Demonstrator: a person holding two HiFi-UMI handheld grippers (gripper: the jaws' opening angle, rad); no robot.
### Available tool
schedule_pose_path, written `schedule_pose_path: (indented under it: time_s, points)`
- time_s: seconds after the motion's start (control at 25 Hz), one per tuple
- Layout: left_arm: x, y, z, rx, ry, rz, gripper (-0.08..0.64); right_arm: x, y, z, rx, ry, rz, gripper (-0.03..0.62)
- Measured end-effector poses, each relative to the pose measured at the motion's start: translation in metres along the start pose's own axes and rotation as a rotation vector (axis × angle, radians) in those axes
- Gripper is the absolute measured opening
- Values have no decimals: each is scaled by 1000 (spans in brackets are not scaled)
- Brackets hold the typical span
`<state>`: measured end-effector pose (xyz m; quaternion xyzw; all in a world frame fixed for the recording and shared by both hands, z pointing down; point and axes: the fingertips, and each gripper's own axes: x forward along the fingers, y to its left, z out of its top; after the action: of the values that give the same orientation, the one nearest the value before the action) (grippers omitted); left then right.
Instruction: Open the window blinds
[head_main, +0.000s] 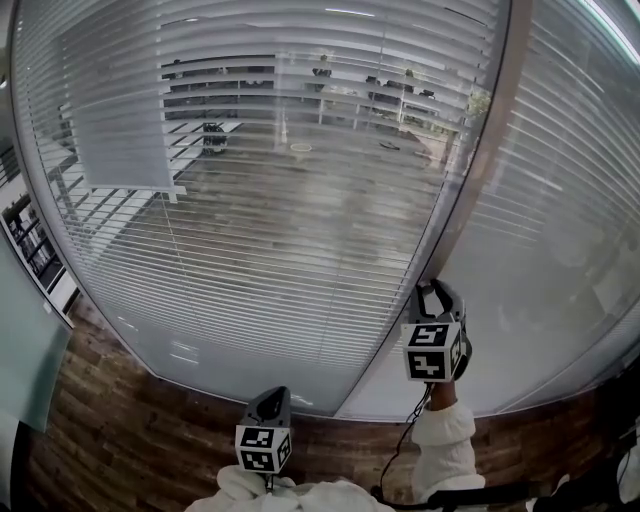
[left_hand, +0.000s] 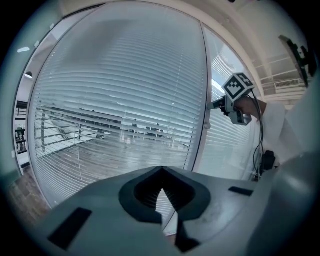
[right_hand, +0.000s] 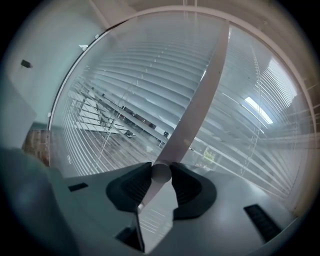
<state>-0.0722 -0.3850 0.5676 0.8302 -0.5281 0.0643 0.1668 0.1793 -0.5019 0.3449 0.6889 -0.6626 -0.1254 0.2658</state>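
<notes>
White slatted blinds hang behind a glass panel; through the slats a wooden floor and furniture show. A second panel of blinds to the right looks more closed. A pale upright frame parts the two. My right gripper reaches up to this frame and is shut on a small round knob, with its pads pressing on both sides. My left gripper hangs lower and apart from the glass, with its jaws shut on nothing. The right gripper also shows at the frame in the left gripper view.
A wood-plank sill or floor strip runs along the bottom of the glass. A frosted wall panel stands at the left. White sleeves and a black cable trail below the right gripper.
</notes>
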Motion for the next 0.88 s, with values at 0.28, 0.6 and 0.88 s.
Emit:
schedule_pose_path:
  time_s: [0.28, 0.6, 0.88]
  points:
    - [-6, 2, 0, -11, -10, 26, 0, -29, 7, -6, 152, -186, -55, 130]
    - [-15, -5, 20, -62, -68, 31, 1, -61, 155, -45, 377, -244, 309, 94]
    - [-26, -20, 2, -78, -29, 35, 0, -87, 237, -87, 507, -44, 601, 12]
